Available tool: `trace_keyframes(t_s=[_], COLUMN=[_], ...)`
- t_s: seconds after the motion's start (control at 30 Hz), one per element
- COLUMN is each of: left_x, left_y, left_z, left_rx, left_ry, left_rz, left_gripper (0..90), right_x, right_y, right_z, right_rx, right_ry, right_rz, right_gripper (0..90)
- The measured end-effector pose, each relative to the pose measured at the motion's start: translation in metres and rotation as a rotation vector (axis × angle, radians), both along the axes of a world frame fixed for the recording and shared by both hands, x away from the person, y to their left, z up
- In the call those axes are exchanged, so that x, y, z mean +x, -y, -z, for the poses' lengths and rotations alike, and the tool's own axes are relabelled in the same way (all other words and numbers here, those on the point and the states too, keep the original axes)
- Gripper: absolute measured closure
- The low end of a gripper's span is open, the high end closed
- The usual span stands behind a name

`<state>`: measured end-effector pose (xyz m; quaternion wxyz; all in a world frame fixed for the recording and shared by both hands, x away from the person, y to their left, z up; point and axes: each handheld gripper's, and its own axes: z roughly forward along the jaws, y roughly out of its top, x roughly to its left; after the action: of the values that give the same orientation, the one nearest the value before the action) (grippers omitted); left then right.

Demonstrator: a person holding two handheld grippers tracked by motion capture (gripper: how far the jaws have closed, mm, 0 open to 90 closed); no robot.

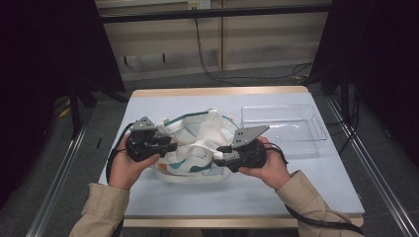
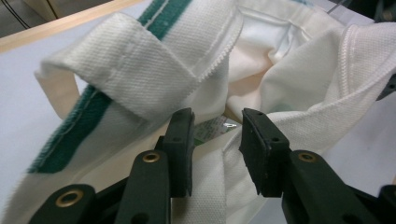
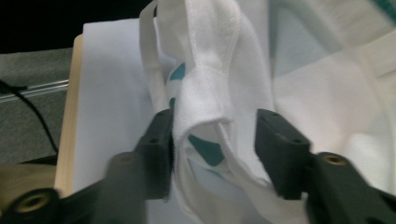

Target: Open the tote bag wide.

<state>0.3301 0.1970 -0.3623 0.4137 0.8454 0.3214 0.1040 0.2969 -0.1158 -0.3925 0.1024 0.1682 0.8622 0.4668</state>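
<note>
- table (image 1: 276,192): pale blue-grey top, light wood trim showing along far and near edges, standing on grey floor
- canvas tote bag (image 1: 197,148): white with teal trim and teal print, lies crumpled on the table left of centre, nearer the near edge than the far one; mouth open, handles flopped over the body
- clear plastic tray (image 1: 284,129): rectangular, transparent, sits flat on the table's right half toward the far edge, just beside the bag's right side, long side parallel to the far edge
- near-right part of the top: bare surface
</note>
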Motion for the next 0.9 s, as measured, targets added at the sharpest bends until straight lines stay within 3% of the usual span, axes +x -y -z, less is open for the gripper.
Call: trace_keyframes(t_s=[0.17, 0.3, 0.4, 0.5, 0.7, 0.73, 0.87, 0.9], left_x=[0.001, 0.004, 0.007, 0.011, 0.022, 0.024, 0.032, 0.033], left_y=[-0.003, -0.002, -0.001, 0.003, 0.009, 0.010, 0.010, 0.011], left_z=[-0.004, -0.006, -0.009, -0.009, -0.005, -0.005, -0.004, -0.004], left_rx=[-0.019, -0.017, -0.043, -0.029, -0.043, -0.040, -0.059, -0.047], left_ry=[0.005, -0.002, -0.008, -0.001, -0.010, -0.005, -0.010, 0.000], left_rz=[-0.012, -0.012, -0.026, -0.040, -0.077, -0.084, -0.116, -0.122], left_gripper=[61.0, 59.0, 56.2, 54.3, 60.2, 68.2, 77.1, 79.5], right_x=[-0.002, -0.003, -0.006, -0.008, -0.013, -0.015, -0.018, -0.018], right_y=[0.000, 0.002, 0.002, 0.003, 0.006, 0.006, 0.007, 0.007], right_z=[0.005, 0.008, 0.010, 0.013, 0.017, 0.018, 0.021, 0.022], right_rx=[-0.009, -0.009, -0.020, -0.016, -0.023, -0.038, -0.043, -0.044], right_ry=[0.007, -0.002, -0.009, -0.018, -0.020, -0.012, -0.011, -0.010], right_rz=[-0.011, -0.020, -0.029, -0.037, -0.041, -0.051, -0.056, -0.055], right_gripper=[77.9, 79.9, 81.7, 81.8, 82.4, 82.4, 82.4, 82.4])
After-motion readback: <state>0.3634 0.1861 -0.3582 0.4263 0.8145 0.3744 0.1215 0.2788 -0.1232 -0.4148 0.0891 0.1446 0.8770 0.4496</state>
